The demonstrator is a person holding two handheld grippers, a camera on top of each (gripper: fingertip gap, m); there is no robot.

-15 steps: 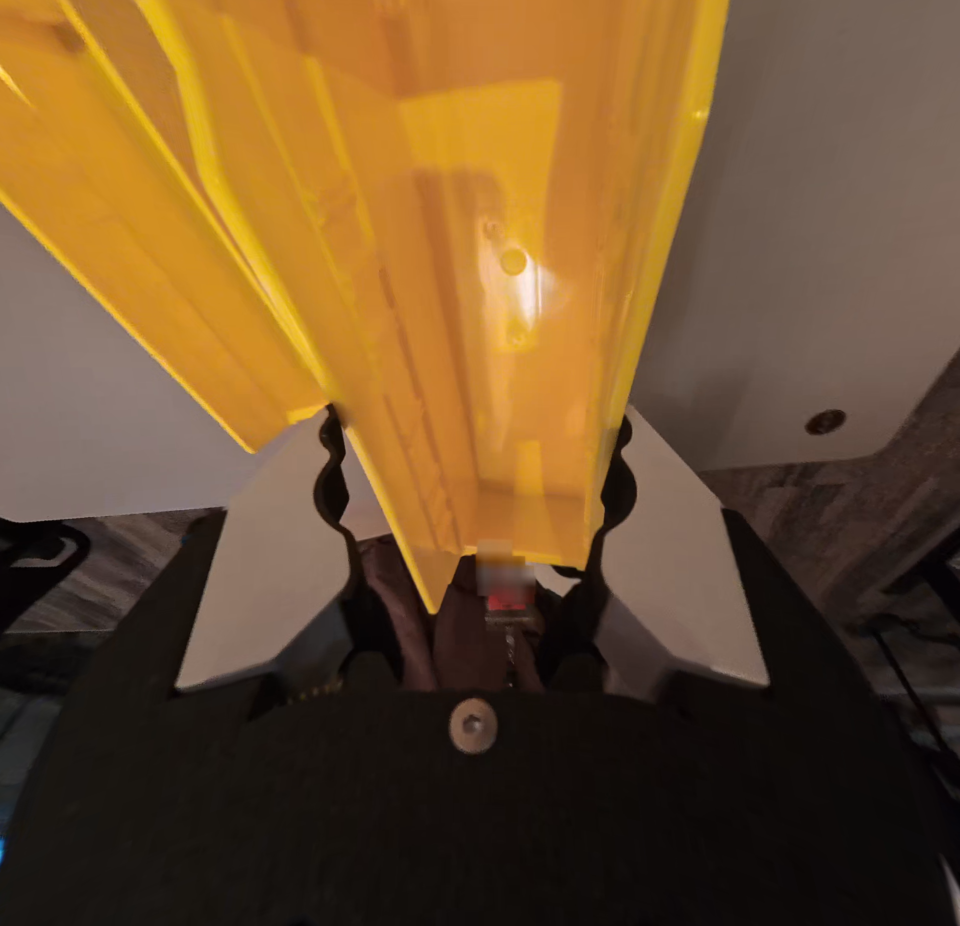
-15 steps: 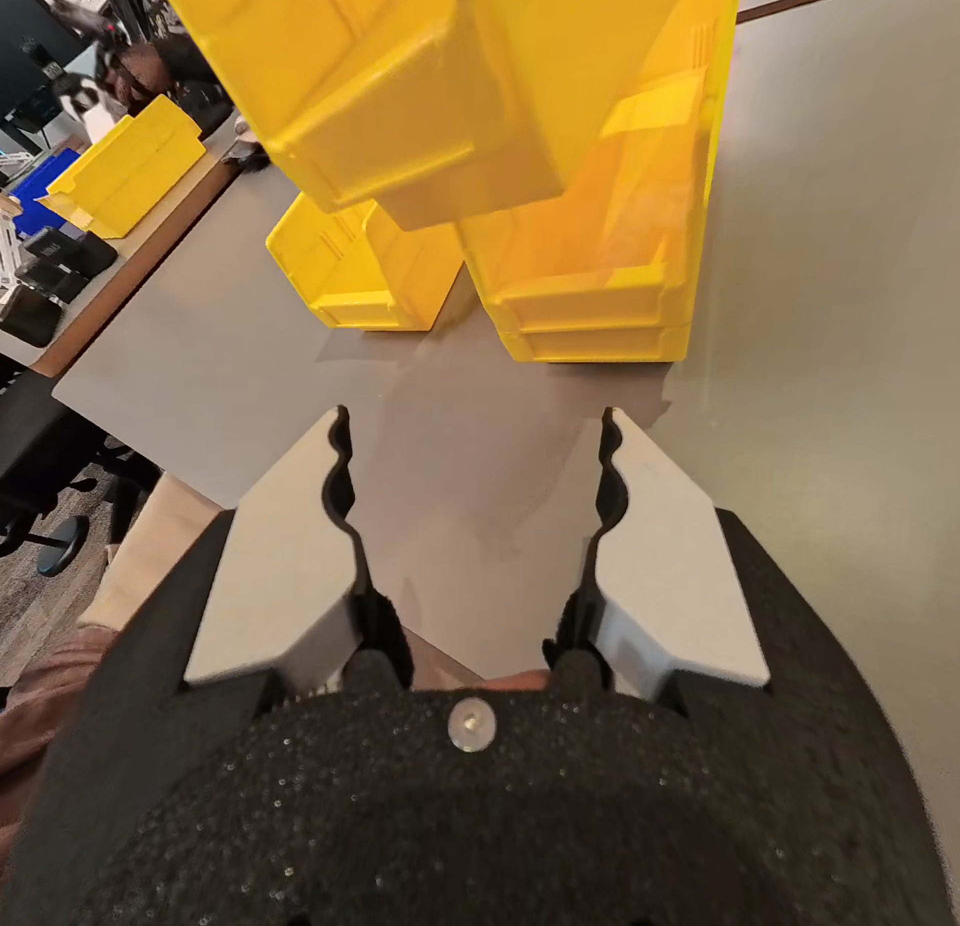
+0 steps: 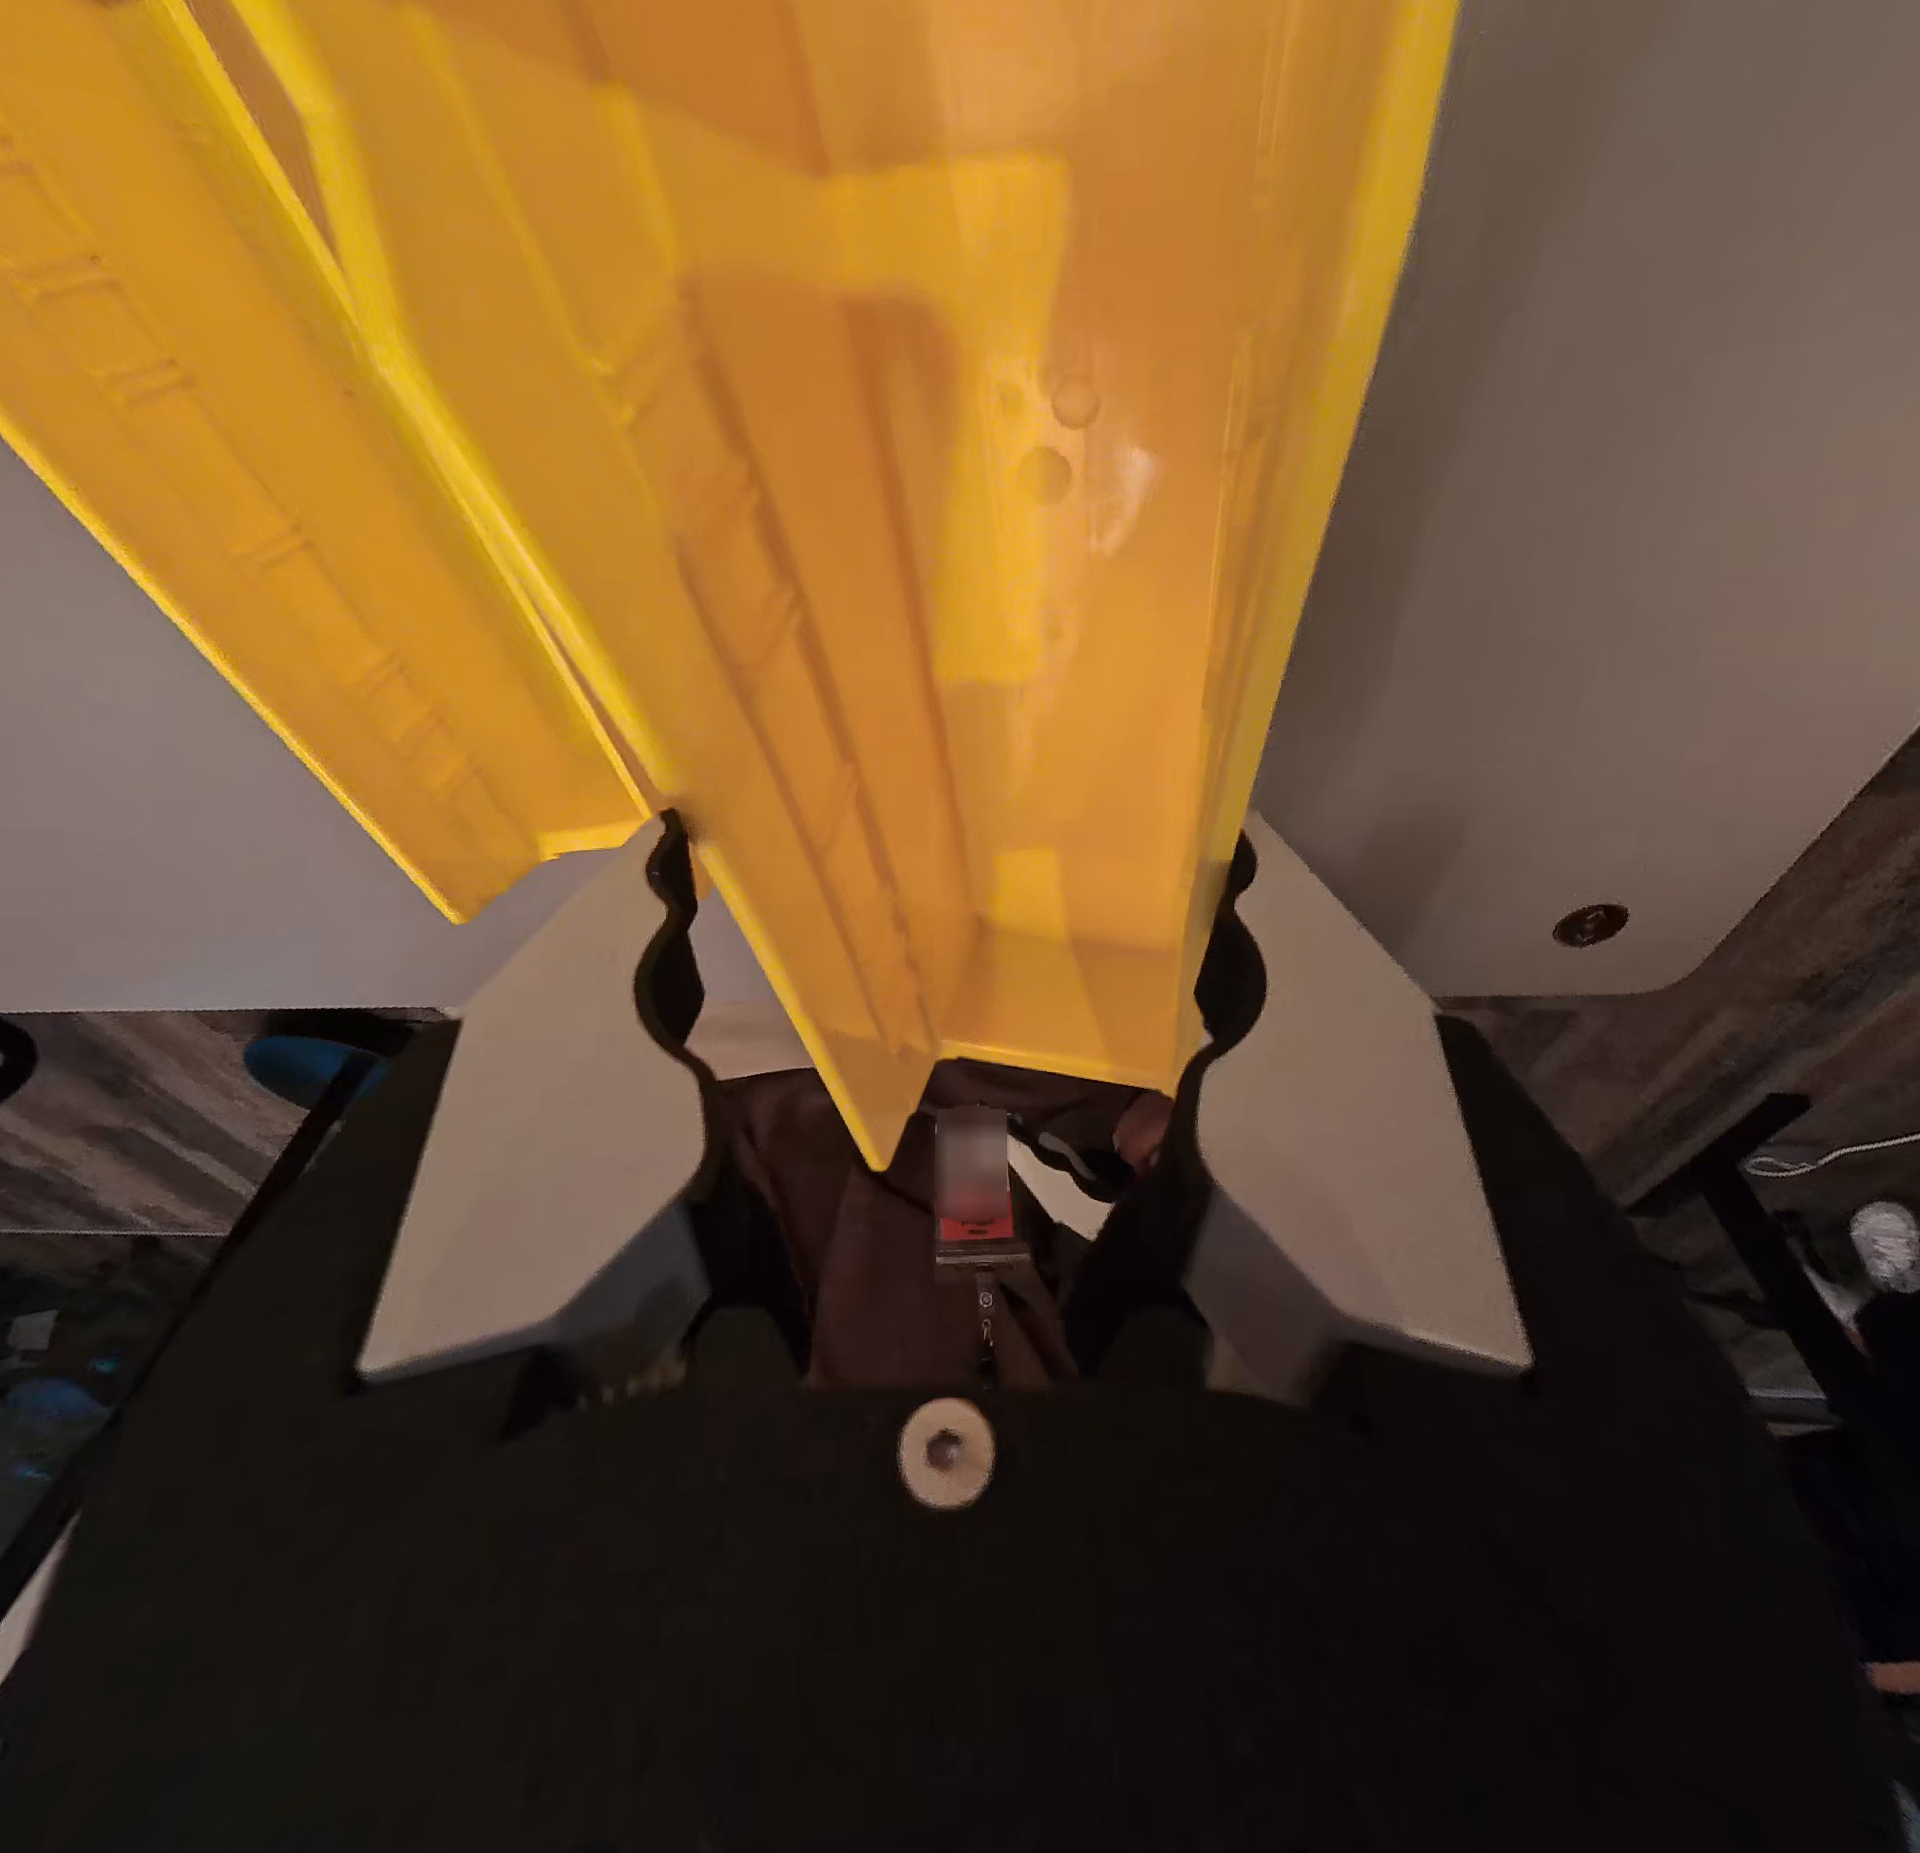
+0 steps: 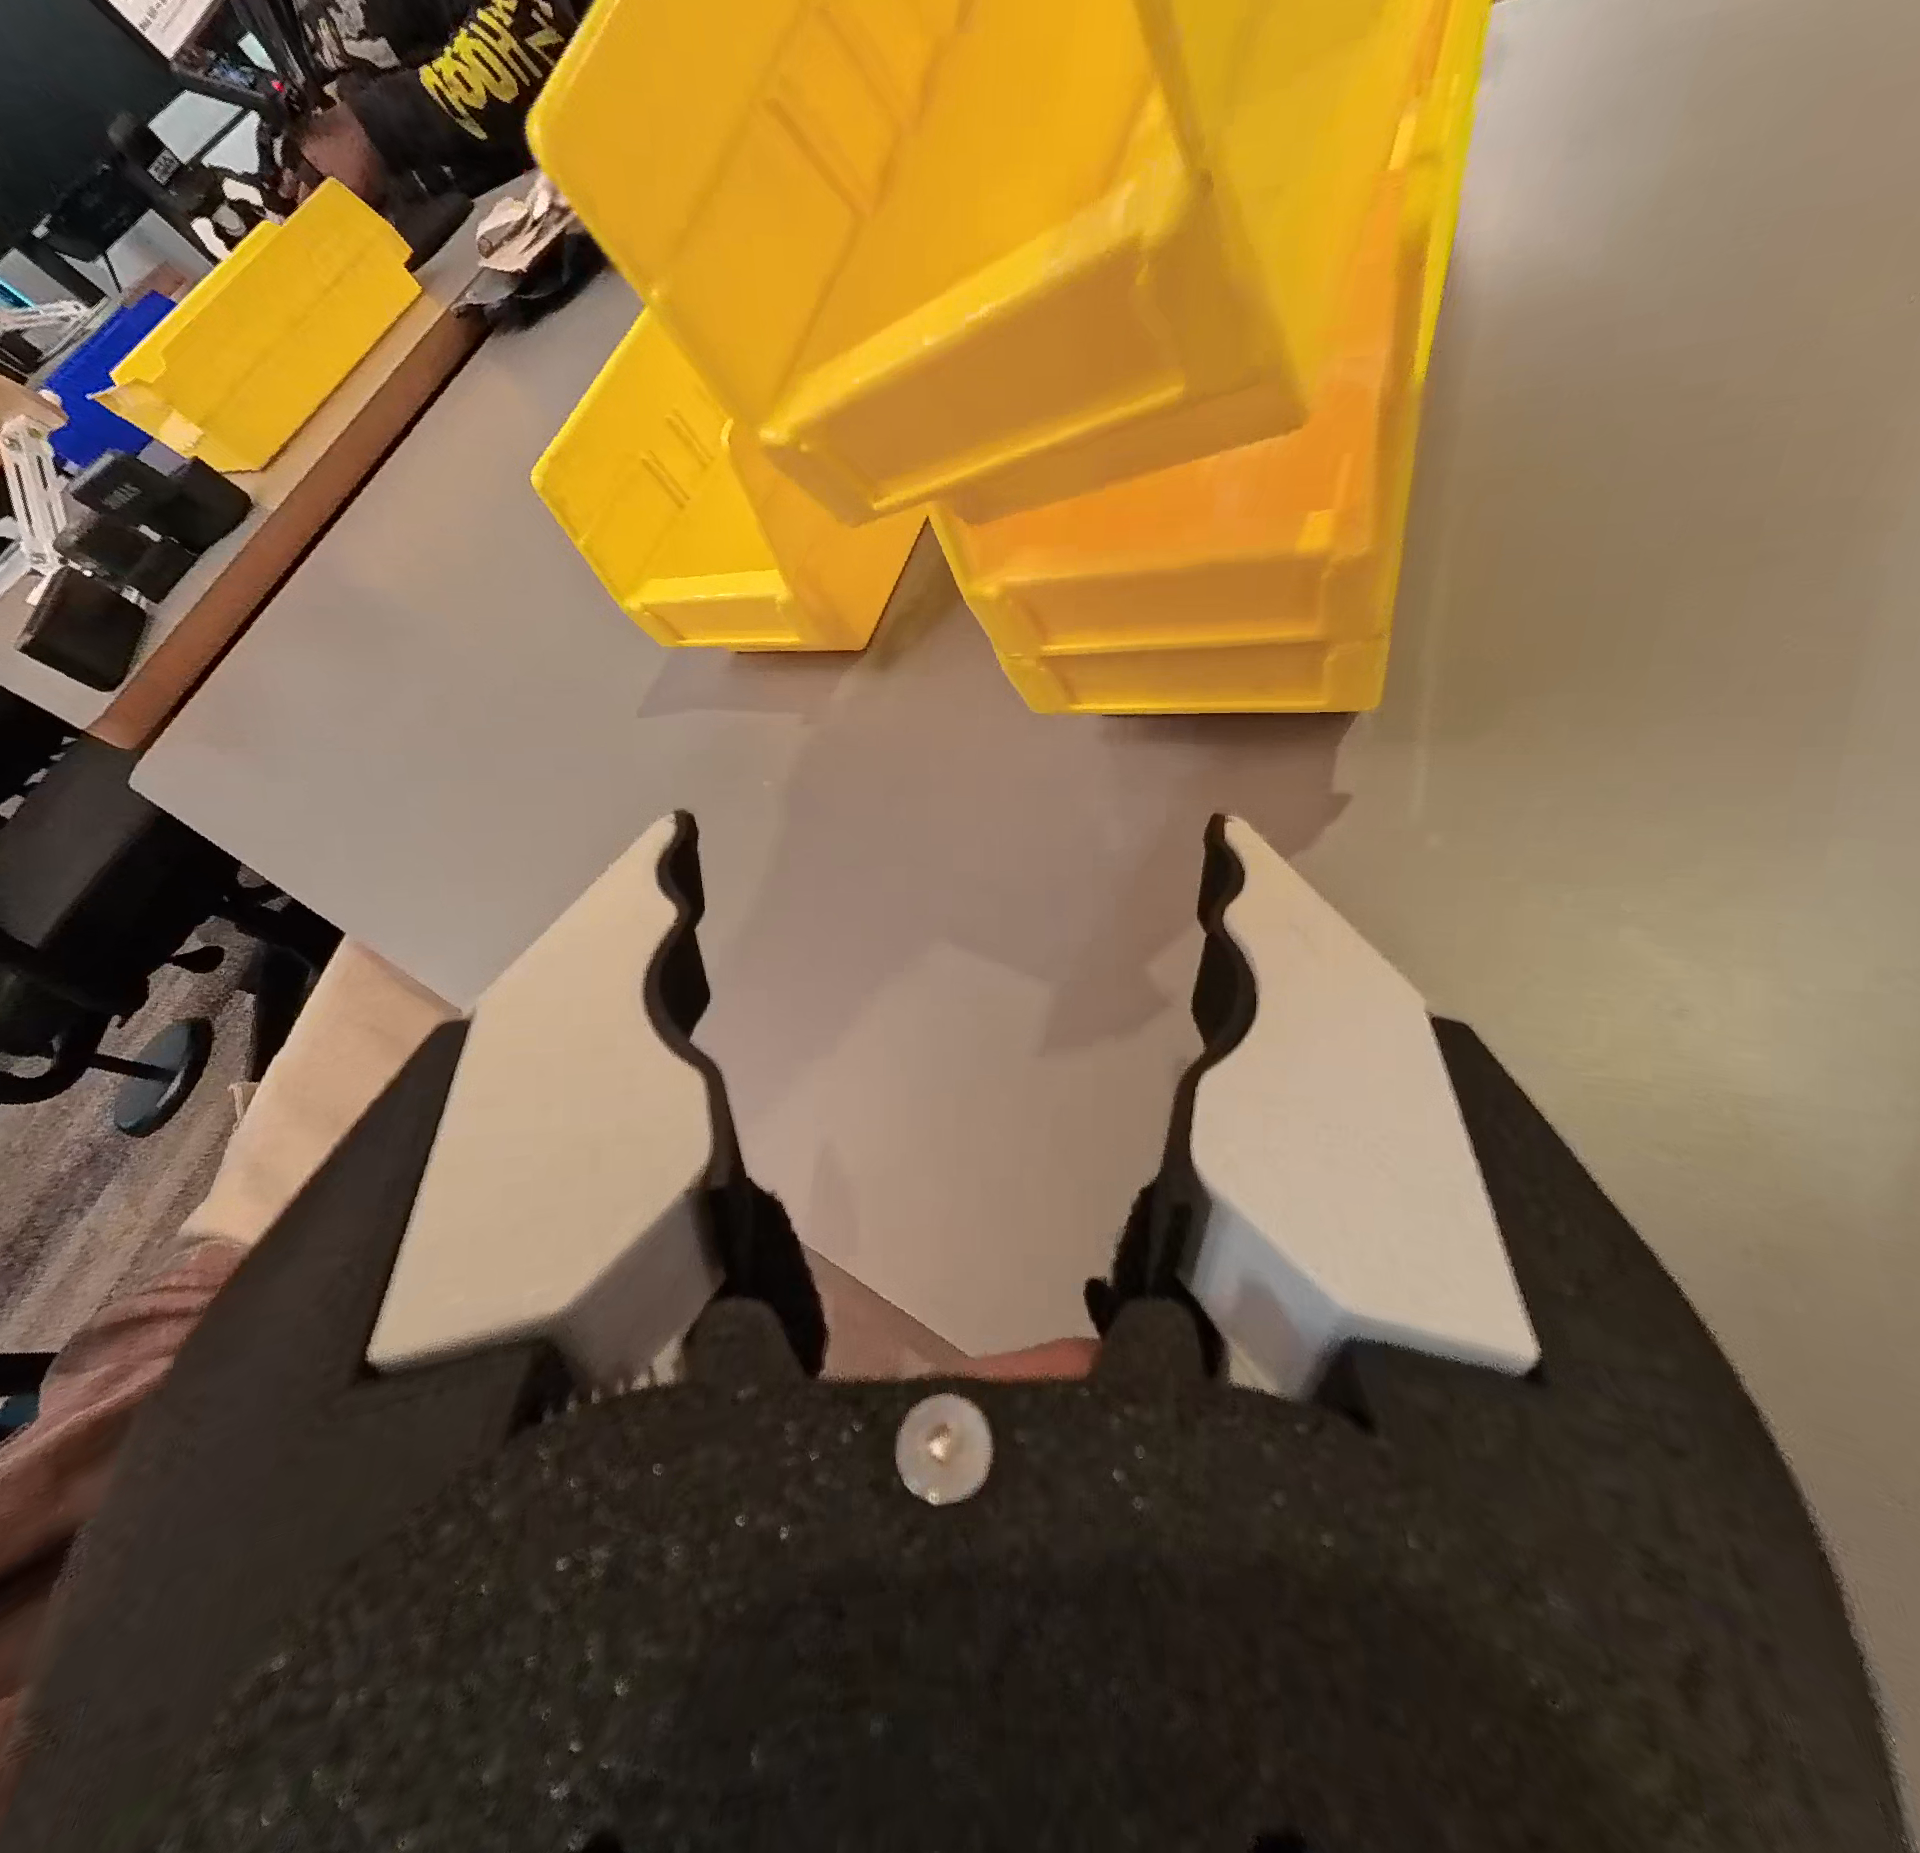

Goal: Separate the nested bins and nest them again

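Moved: held bin [image 4: 935,245] has swung lower and further over the stack [image 4: 1195,608] since half a second back; the right gripper [image 4: 951,837] has barely shifted.
Landmark: stack, 2 yellow bins nested, standing on the grey table [image 4: 1662,660].
Done: by the look of it, separation is finished and 1 bin is already nested back; that is my reading.
Left: held bin must seat in the stack, then the lone bin [image 4: 717,556] just left of the stack must follow.
Held bin: in the air, tilted, its low front lip above the stack's open front, not yet seated.
Left gripper [image 3: 956,847]: jaws wide, with the held bin's corner [image 3: 1039,764] between them, its wall against the right finger; whether they pinch it I cannot tell.
Right gripper: jaws wide and empty, hovering over bare table on the near side of the stack, pointing at it.
Beyond: another yellow bin [image 4: 270,328] on a desk far left of the stack.
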